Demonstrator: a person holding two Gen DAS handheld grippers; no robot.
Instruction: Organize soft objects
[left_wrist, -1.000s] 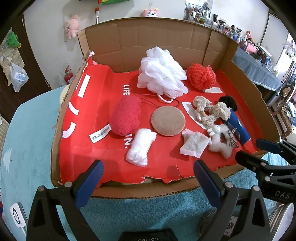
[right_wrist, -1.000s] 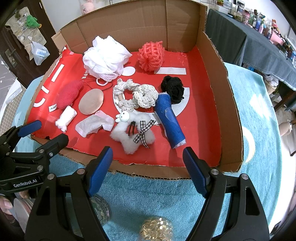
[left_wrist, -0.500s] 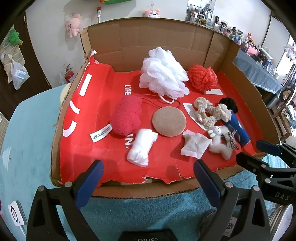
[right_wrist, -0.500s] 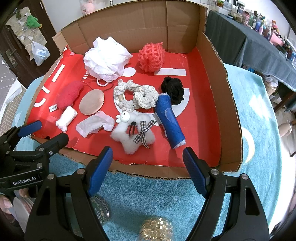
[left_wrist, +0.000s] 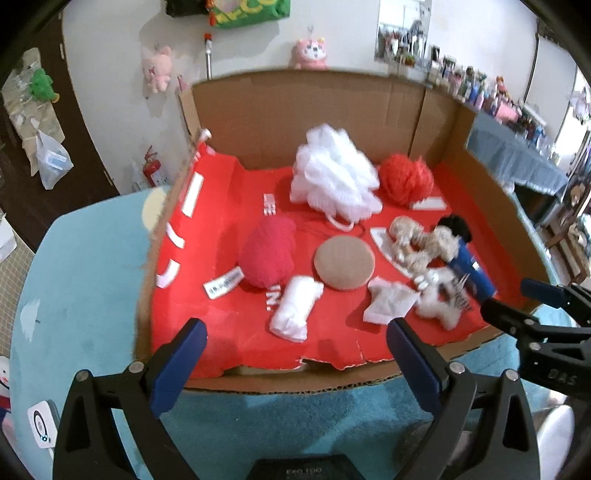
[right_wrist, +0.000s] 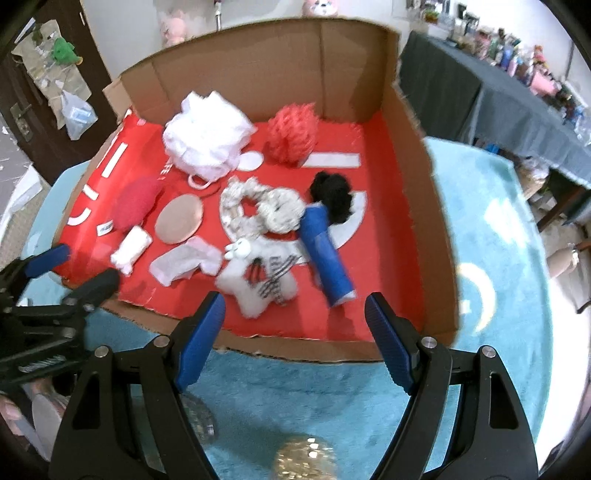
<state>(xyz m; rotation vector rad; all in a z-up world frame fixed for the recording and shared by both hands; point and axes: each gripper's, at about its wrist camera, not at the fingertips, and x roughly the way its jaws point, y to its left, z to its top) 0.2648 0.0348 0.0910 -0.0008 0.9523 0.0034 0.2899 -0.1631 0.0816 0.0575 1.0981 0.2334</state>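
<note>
Tongs both spread wide and empty: left gripper (left_wrist: 295, 360) and right gripper (right_wrist: 293, 341) hover over the near lip of the cardboard box (right_wrist: 258, 70), touching nothing. Soft things lie on its red liner (right_wrist: 384, 258): white plush (right_wrist: 255, 291) just past the right tips at 12 o'clock, blue roll (right_wrist: 325, 258) at 1, white roll (left_wrist: 295, 308) at 12 of the left tips, tan pad (left_wrist: 344, 263) at 1, white pouf (left_wrist: 332, 181) at the back. Risk: items crowd and touch, so one pinch may drag a neighbour; the torn liner edge could snag a finger. Open room: bare liner at 3 o'clock of the blue roll; tall walls on three sides.
</note>
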